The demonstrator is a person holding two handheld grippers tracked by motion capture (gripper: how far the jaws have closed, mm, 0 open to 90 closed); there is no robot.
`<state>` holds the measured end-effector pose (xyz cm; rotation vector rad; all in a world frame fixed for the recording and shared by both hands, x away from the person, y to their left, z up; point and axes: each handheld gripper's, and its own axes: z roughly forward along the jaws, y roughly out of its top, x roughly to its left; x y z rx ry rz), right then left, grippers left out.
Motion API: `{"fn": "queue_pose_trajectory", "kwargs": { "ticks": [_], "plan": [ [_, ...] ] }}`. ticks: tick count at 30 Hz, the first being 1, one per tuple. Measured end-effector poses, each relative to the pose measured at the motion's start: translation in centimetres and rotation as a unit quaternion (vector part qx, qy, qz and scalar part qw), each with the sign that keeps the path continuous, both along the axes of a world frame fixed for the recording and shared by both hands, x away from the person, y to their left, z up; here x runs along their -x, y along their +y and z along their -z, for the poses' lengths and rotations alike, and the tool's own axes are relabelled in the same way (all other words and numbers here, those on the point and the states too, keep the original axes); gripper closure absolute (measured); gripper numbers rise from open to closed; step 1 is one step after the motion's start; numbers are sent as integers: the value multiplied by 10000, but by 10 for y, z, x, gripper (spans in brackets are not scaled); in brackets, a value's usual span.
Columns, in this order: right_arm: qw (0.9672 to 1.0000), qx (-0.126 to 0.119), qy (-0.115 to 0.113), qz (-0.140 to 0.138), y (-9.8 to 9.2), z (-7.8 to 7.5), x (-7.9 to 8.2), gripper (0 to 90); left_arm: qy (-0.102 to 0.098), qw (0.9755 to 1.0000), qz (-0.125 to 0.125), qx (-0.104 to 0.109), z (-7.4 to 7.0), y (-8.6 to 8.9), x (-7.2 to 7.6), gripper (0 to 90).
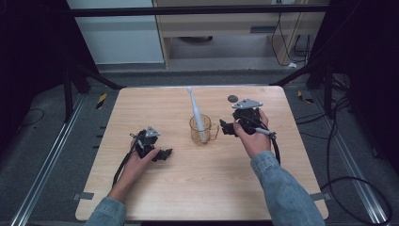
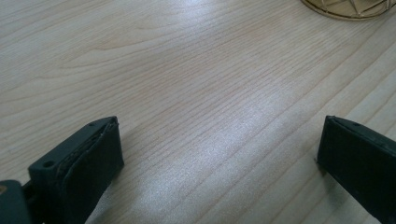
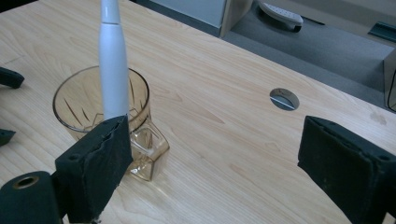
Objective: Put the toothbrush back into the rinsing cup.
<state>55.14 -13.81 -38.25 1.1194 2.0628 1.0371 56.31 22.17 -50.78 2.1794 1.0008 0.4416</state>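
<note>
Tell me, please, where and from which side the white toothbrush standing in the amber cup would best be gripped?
Probably on the white handle of the toothbrush just above the rim of the amber cup. That stretch stands clear of the glass, slim and round, so open jaws can close across it. The right gripper, open beside the cup, could come in sideways from the right; the cup's handle faces it, so approach above the rim.

Denim sleeves [image 1: 282, 188], black grippers [image 1: 163, 154] — grey plates [image 1: 247, 103]
</note>
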Motion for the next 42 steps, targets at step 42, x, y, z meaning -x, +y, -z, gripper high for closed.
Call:
{"fn": "queue_pose_trajectory", "kwargs": {
  "ticks": [42],
  "plan": [
    [9979, 47, 418, 487, -58, 46, 25, 95, 1, 10000, 0, -3, 0, 0, 0, 0]
  ]
}}
